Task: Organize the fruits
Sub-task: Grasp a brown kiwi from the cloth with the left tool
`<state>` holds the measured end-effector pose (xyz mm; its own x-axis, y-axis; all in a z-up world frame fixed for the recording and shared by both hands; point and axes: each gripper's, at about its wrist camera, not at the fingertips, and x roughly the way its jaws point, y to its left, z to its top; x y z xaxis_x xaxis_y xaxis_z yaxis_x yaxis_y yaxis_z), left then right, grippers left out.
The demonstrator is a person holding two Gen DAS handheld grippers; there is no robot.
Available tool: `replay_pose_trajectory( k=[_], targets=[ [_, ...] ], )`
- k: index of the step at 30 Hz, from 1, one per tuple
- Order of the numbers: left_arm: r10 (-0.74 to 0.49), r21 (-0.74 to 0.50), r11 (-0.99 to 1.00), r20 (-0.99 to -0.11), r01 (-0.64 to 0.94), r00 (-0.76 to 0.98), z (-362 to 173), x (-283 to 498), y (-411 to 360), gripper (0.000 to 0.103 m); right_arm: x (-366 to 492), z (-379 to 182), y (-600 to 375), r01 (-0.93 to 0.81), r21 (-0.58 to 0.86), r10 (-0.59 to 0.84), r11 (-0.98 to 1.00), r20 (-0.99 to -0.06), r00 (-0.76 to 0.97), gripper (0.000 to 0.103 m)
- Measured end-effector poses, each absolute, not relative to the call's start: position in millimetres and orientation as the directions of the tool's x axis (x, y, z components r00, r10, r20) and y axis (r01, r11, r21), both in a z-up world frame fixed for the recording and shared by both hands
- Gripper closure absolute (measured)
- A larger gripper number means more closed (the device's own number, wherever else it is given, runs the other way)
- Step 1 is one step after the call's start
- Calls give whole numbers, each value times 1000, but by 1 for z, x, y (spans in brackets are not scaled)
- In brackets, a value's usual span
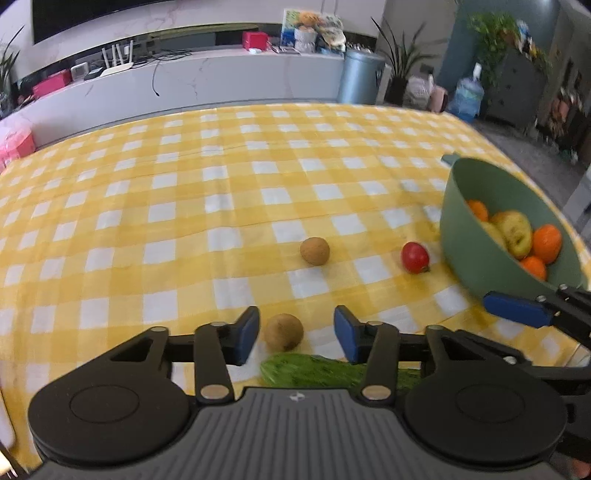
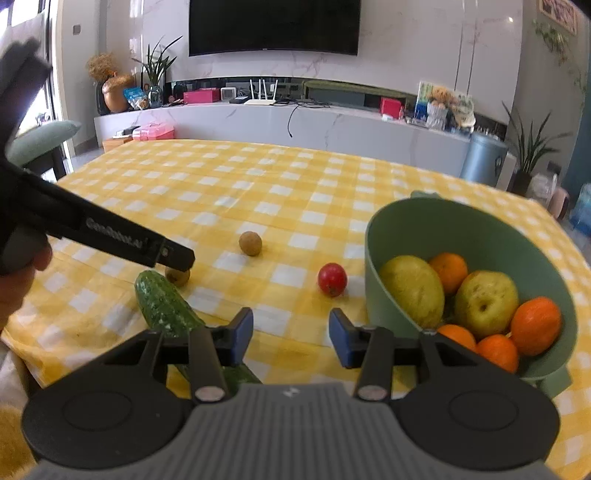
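Left gripper [image 1: 295, 334]: jaws apart, blue pads either side of a small brown round fruit [image 1: 283, 331] on the cloth; there is a gap between each pad and the fruit, so nothing is clamped
Cucumber [image 1: 317, 371]: lies on the cloth just beneath and nearer than the left gripper's fingers, its tip close to that brown fruit; in the right wrist view it runs diagonally under the right gripper's left finger
Right gripper [image 2: 291, 338]: jaws apart over bare checked cloth, with nothing between the pads; from the left wrist view one of its blue pads shows at the right edge, close to the bowl's near rim
Hand [image 2: 18, 280]: at the left edge of the right wrist view, wrapped round the left gripper's handle
Tomato [image 2: 332, 279]: small and red, on the cloth just left of the bowl, beyond the right gripper's pads, apart from both grippers
Second brown fruit [image 2: 250, 243]: alone on the cloth, further out than the tomato and to its left
Green bowl [image 2: 373, 258]: on the right side of the table, holding several oranges [image 2: 535, 325] and two yellow-green fruits [image 2: 485, 302] piled against each other
Tablecloth [image 2: 280, 177]: yellow and white check, covering the whole table
Background: a long white counter [image 2: 332, 129] with a router, boxes and plants, and a dark screen [image 2: 273, 26] on the wall above
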<state>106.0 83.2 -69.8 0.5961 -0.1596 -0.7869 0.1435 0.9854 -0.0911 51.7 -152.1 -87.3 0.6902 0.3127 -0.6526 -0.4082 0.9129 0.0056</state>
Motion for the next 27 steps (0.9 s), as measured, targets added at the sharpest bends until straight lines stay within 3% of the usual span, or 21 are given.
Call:
replay_pose_trajectory(
  k=[9,16,27],
  targets=[
    [-113,-26,984,-859,177,499,-89,125,79,55,66,-97,-158,-383,101,344,918,-685,642,60],
    [-139,-43,979,-855,198,500,-91,123,76,74,72,-99,-156,-357,136,346,924,-696,630,60],
    [-154,-107,988,-805,115,574,-85,127,80,74,83,-102,-130,-173,90,185,981,-707,682,60]
  ],
)
